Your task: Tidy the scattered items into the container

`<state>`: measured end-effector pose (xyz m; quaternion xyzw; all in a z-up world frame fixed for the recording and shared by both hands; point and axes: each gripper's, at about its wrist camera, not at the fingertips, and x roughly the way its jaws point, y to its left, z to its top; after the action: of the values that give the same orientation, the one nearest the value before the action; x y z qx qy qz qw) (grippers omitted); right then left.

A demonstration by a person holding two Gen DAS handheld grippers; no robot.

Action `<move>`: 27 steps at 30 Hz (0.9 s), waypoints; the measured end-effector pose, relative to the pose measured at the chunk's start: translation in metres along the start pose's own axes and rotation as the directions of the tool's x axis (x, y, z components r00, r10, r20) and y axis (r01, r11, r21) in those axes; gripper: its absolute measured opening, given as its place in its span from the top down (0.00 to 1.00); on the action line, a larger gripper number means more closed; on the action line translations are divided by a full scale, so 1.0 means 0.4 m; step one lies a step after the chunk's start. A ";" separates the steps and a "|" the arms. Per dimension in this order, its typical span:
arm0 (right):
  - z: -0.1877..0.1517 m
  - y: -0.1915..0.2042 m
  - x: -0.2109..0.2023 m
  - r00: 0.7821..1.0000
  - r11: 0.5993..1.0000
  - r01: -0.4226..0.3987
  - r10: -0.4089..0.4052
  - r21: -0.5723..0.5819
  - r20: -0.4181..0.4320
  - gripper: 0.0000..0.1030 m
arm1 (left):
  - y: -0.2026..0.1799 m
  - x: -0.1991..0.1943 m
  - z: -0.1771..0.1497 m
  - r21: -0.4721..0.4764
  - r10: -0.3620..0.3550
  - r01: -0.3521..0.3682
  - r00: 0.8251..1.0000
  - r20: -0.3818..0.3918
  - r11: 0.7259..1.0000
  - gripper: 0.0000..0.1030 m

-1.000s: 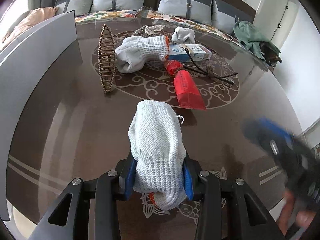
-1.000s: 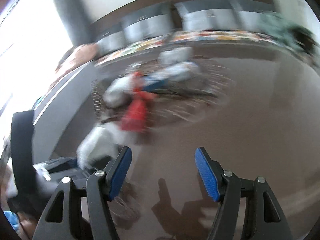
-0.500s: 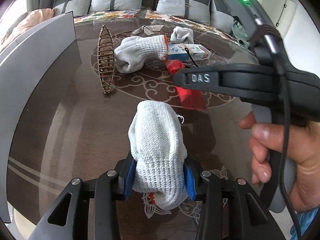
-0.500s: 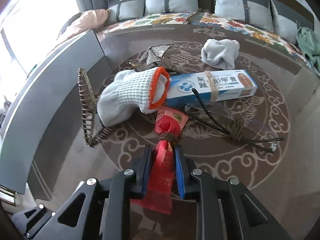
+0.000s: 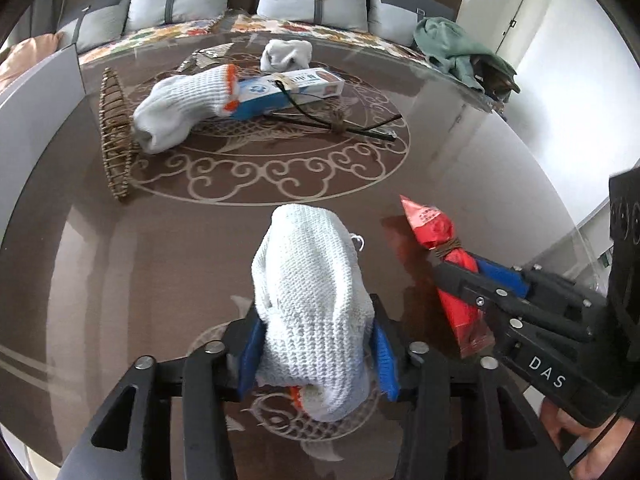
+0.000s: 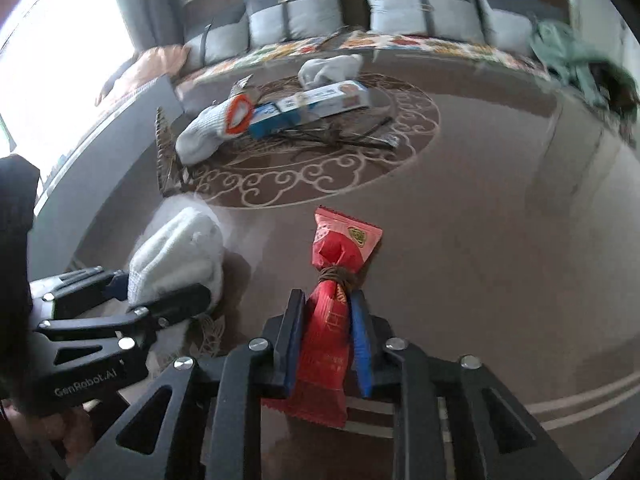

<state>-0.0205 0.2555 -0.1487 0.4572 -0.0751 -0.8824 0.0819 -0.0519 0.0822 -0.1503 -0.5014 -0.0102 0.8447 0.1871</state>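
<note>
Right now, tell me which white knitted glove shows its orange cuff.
The glove lying by the toothpaste box; the other glove sits between the left gripper's jaws.

A glossy brown table (image 5: 120, 280) with a pale scrollwork medallion is filling the frame. Lying on it toward the upper left are a wicker boat-shaped basket (image 5: 116, 136), a knit glove (image 5: 180, 108), a toothpaste box (image 5: 288, 90), tied sticks (image 5: 340, 124) and a white sock (image 5: 286, 54).

Bare table (image 5: 120, 264) lies open to your left and ahead, up to the clutter: second glove (image 5: 182, 110), toothpaste box (image 5: 288, 90), tied sticks (image 5: 340, 124), wicker boat (image 5: 116, 136). Grey container wall (image 5: 32, 120) blocks far left. Right gripper (image 5: 466, 276) crowds your right.
</note>
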 end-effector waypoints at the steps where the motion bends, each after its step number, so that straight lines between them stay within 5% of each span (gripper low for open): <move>1: 0.000 -0.010 0.000 1.000 0.999 0.002 -0.002 0.032 0.005 0.61 | 0.000 -0.002 0.002 -0.002 0.005 -0.005 1.000 -0.002 1.000 0.41; 2: 0.000 -0.013 -0.002 1.000 0.999 0.002 -0.003 0.049 0.008 0.51 | 0.002 -0.007 0.002 -0.002 0.013 -0.013 1.000 0.000 1.000 0.34; 7: 0.000 0.009 -0.033 0.997 0.999 0.014 -0.017 0.042 0.070 0.42 | 0.025 -0.039 -0.008 -0.025 0.059 -0.058 0.997 0.047 0.998 0.27; 17: -0.055 0.049 -0.089 0.966 0.986 0.165 -0.168 0.029 0.198 0.40 | 0.030 -0.034 -0.034 -0.017 0.091 -0.090 0.993 0.082 0.996 0.27; 27: -0.054 0.027 -0.022 0.980 0.987 0.149 -0.154 0.053 0.129 0.40 | 0.022 0.006 -0.030 0.000 0.137 -0.138 0.987 0.084 0.991 0.22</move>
<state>0.0032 0.2455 -0.1517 0.4034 -0.0643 -0.9128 -0.0005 -0.0455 0.0727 -0.1601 -0.4644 0.0191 0.8759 0.1294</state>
